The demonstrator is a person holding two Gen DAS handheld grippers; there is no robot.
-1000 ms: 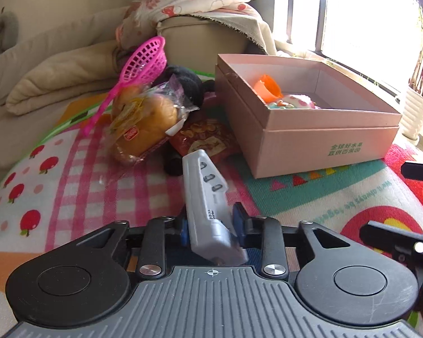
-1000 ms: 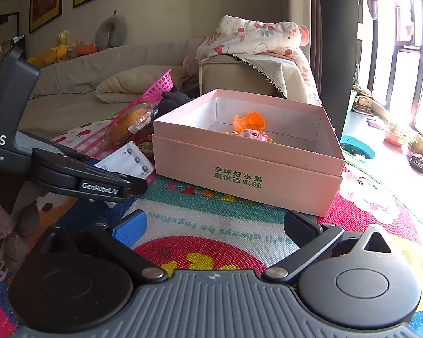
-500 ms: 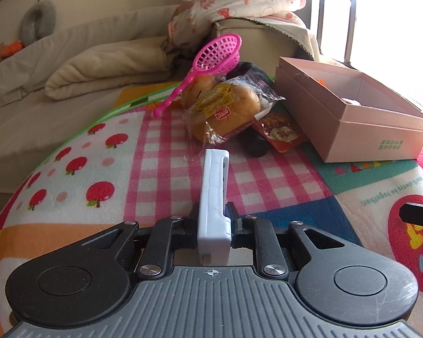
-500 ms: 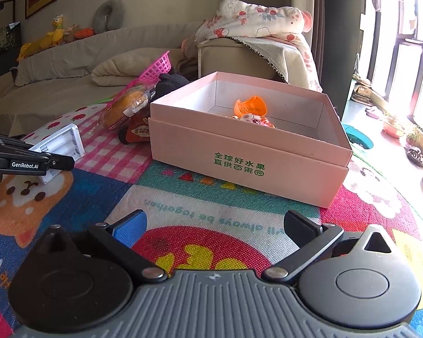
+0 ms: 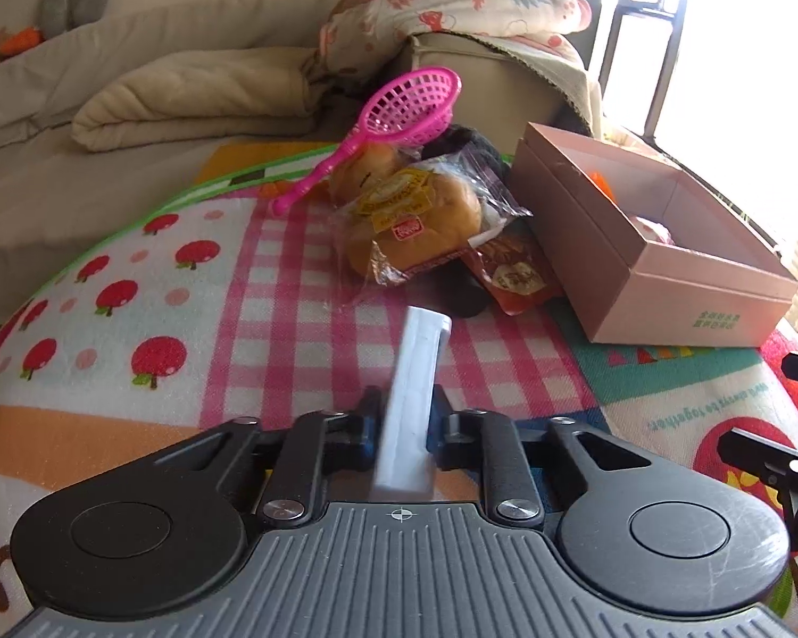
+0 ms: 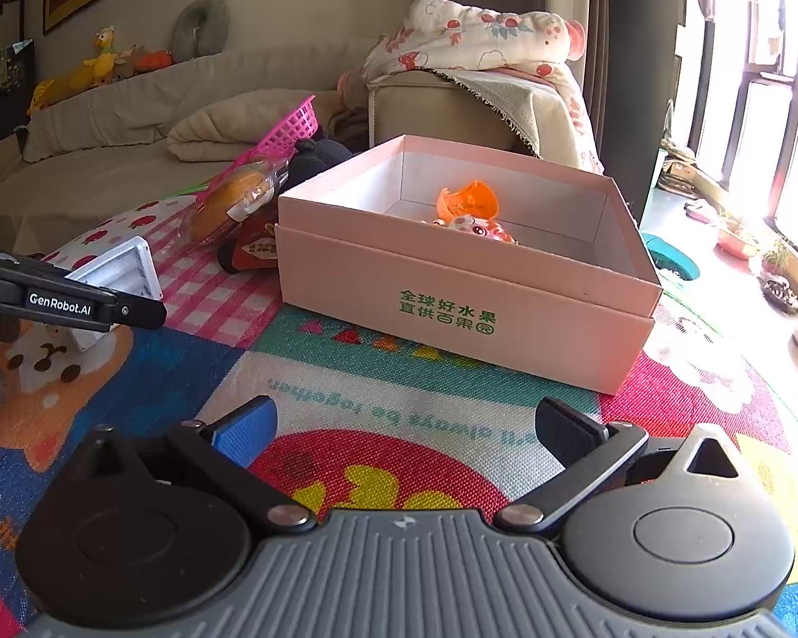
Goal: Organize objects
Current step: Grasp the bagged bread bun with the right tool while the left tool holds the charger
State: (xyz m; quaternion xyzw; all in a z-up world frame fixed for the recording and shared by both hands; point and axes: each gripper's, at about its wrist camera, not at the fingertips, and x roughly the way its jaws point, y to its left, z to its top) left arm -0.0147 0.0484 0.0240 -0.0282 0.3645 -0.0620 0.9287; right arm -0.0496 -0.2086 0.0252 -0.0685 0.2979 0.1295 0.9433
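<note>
The left tool (image 5: pixel 404 420) was pinching a flat, white, hard plastic case (image 5: pixel 412 399) edge-on between its jaws, held above the pink-and-white checked part of a woven play mat (image 5: pixel 271 319). From the right wrist view the same case (image 6: pixel 125 271) showed a ribbed inner face, with the left tool's black arm crossing in front of it.

The right tool (image 6: pixel 404 425) stood spread wide and empty over the mat's red circle, one blue pad (image 6: pixel 244 428) showing on its left finger.

A pink cardboard box (image 6: pixel 452 297), rectangular and open at the top, sat on the mat just ahead of the right tool, with green printed characters on its front wall. Inside lay an orange plastic piece (image 6: pixel 468 202) and a small rounded pink toy (image 6: pixel 479 228).

To the box's left was a loose heap: a round bun in crinkled clear wrap (image 5: pixel 415 223), a glossy red snack packet (image 5: pixel 516 276) touching the box's corner, a dark fuzzy thing behind them that I could not make out, and a bright pink plastic mesh scoop (image 5: pixel 399 117) propped across the top.
</note>
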